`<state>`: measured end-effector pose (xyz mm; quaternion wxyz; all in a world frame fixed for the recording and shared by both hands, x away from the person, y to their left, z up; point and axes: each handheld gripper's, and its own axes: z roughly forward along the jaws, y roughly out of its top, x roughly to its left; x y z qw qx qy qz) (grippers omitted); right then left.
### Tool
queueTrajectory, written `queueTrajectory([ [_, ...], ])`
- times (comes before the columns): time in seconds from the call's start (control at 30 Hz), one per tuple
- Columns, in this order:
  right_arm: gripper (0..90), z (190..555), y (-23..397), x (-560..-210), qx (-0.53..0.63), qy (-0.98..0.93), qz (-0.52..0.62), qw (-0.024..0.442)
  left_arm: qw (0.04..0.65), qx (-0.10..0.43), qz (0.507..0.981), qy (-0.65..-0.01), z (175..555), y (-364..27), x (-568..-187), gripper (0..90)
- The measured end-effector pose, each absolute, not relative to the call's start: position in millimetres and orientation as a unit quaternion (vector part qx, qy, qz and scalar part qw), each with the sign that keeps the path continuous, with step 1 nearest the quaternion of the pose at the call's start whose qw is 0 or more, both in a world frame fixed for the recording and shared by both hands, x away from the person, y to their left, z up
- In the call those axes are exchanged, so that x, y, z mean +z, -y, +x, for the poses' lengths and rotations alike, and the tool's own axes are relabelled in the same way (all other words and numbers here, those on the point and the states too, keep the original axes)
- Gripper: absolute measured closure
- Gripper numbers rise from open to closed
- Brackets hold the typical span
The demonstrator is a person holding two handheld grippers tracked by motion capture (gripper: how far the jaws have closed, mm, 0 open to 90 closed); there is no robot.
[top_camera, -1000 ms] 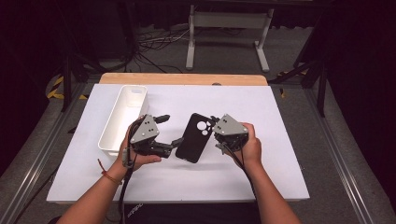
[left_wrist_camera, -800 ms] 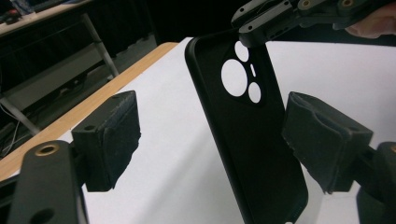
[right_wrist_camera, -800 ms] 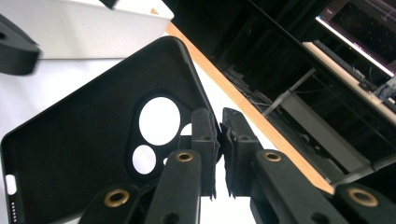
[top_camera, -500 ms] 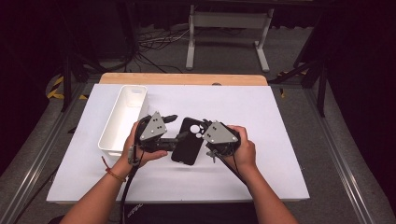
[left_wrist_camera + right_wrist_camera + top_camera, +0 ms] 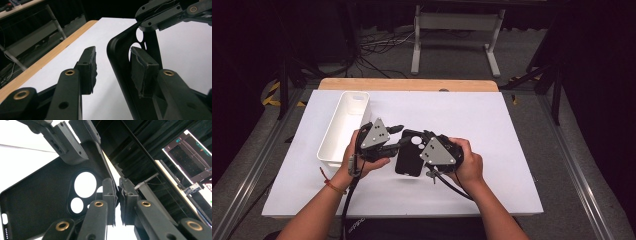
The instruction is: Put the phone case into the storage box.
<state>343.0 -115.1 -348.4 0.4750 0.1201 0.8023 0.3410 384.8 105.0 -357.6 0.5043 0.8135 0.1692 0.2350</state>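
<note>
Our hands hide part of the case (image 5: 409, 160) above the worktop (image 5: 512, 130). Our right hand-held gripper (image 5: 117, 192) pinches its edge. Our left hand-held gripper (image 5: 115, 65) is spread around its other edge.

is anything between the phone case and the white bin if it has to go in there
Yes: the left gripper and the hand holding it sit between the case and the bin. The white tabletop there holds nothing else.

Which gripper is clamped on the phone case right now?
The right gripper, jaws pinched shut on the phone case edge; the left gripper straddles its edge, open.
</note>
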Motion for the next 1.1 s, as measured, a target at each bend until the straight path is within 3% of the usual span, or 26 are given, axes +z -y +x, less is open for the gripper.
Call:
queueTrajectory([
  [0.7, 84.4, 330.9, 106.4, -351.2, 0.317, -0.787, 0.074, 0.524, 0.532, 0.198, 0.804, -0.178, 386.3, -113.0, -355.5, 76.3],
  [1.1, 82.4, 333.0, 108.5, -351.5, 0.329, -0.786, 0.079, 0.517, 0.536, 0.202, 0.801, -0.172, 383.7, -115.7, -355.1, 81.3],
])
